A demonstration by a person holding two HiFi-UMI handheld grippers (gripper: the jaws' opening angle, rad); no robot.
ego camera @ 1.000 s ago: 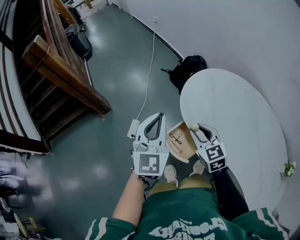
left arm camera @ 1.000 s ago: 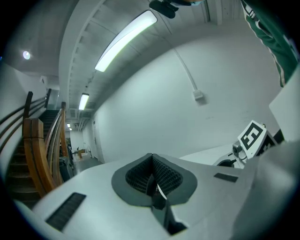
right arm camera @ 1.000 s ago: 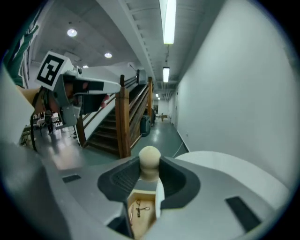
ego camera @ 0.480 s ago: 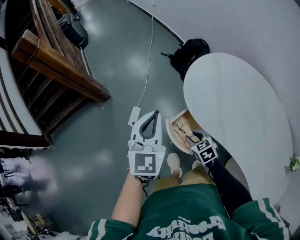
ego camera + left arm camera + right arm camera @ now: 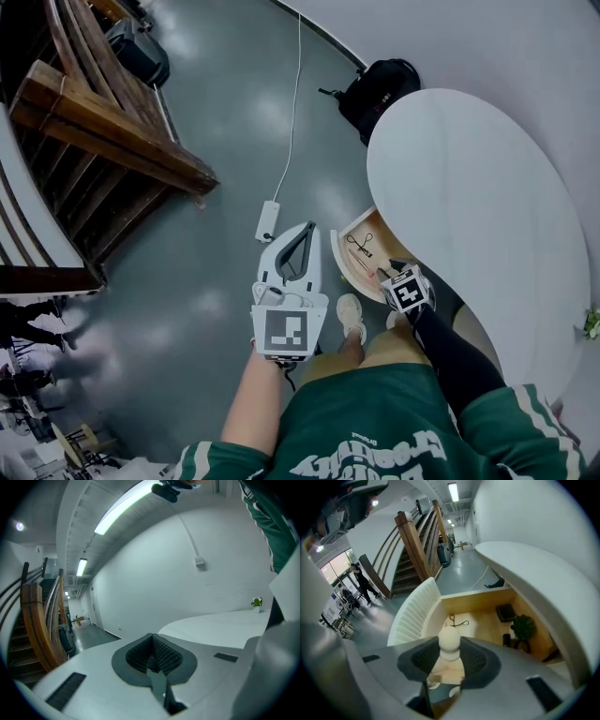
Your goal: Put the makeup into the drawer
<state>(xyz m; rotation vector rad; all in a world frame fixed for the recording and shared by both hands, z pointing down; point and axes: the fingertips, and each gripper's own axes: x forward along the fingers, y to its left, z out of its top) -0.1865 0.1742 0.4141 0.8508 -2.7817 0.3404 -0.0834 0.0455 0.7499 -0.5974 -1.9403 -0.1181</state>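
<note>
**Makeup poised over the open drawer**

The left gripper point(image 5: 302, 234) is idling beside the drawer, its jaws pressed together on nothing, likely so as not to block it. The drawer point(image 5: 359, 272) is standing open under the table point(image 5: 469, 178). The right gripper point(image 5: 450, 660) is pinching the pale makeup point(image 5: 449, 642) in narrow jaws and tilting down over the wooden floor, seemingly to set it inside.

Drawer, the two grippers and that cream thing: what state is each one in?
drawer: pulled open from under the white table, a few small items lying inside
left gripper: shut, nothing between its jaws
right gripper: shut on the cream makeup item, pointing down into the drawer
cream makeup item: held upright between the jaws, above the drawer's floor
</note>
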